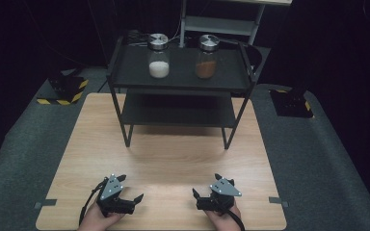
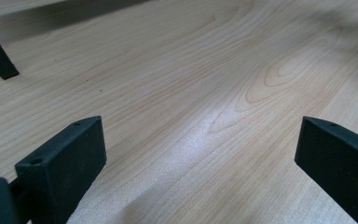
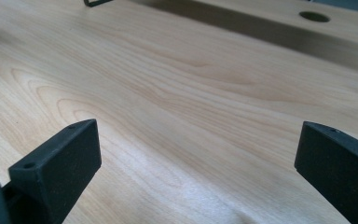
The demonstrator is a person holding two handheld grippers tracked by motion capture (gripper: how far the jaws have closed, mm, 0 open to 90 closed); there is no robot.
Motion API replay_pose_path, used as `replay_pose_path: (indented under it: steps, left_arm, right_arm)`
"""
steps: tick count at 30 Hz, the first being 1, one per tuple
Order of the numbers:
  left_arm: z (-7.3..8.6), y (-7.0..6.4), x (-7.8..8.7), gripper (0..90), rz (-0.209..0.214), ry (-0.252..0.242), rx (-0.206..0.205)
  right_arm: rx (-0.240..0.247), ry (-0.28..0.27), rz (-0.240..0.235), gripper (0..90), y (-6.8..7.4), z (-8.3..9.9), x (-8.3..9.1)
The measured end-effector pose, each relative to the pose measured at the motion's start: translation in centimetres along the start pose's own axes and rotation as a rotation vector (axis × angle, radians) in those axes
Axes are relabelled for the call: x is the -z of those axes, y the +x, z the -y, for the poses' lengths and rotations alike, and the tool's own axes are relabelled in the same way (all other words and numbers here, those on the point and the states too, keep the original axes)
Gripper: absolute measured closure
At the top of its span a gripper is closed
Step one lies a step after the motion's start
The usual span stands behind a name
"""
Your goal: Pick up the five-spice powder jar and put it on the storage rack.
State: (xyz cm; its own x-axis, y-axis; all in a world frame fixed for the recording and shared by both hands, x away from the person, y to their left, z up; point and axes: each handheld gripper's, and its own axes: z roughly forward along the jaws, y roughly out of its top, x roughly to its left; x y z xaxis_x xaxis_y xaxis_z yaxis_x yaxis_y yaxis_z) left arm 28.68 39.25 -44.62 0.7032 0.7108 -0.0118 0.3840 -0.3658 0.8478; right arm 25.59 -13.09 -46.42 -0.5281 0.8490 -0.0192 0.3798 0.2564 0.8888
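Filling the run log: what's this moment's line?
left gripper: open, on table | right gripper: open, on table | two jars on rack, untouched

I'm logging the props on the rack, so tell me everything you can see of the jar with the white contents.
The white-filled jar is a small clear jar, glass by the look of it, with a round silver metal-looking lid that has a dark wedge marking on top. White powder or grains fill about its lower half. It stands upright on the top shelf of the black rack, left of a matching jar with brown contents, apart from it. Only the shelf touches it; both tongs are far off, near the table's front edge.
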Motion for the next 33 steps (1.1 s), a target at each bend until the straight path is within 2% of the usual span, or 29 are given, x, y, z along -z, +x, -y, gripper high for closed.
replay_pose_path:
  steps: [4, 7, 12, 19, 22, 29, 33]
  left_arm:
    - [0.0, -0.2, 0.0, 2.1, -0.005, 0.002, -0.004]
    - [0.0, -0.3, 0.1, 2.1, -0.010, 0.002, -0.002]
    - [0.0, -0.7, 0.2, 2.1, -0.017, 0.008, -0.036]
    - [0.0, -1.3, 0.3, 2.1, -0.035, 0.021, -0.050]
    - [-0.1, -1.3, 0.4, 2.1, -0.036, 0.029, -0.067]
    - [0.2, -1.0, 0.7, 2.1, -0.034, 0.020, -0.021]
    - [0.1, -0.8, 0.6, 2.1, -0.036, 0.020, -0.032]
  right_arm:
    - [0.011, 0.015, 0.014, 0.0, 0.0, -0.1, 0.1]
    - [-0.004, 0.020, 0.028, 0.0, -0.2, 0.0, 0.5]
    - [-0.012, -0.022, 0.026, 0.0, -0.4, 1.0, 1.3]
    - [-0.011, -0.040, 0.001, 0.0, -0.8, 1.4, 1.5]
    - [-0.003, -0.052, -0.006, 0.0, -0.9, 1.5, 1.5]
    - [-0.007, -0.063, 0.001, 0.0, -0.6, 1.8, 1.8]
    - [-0.016, -0.064, 0.002, 0.0, -0.8, 1.8, 1.6]
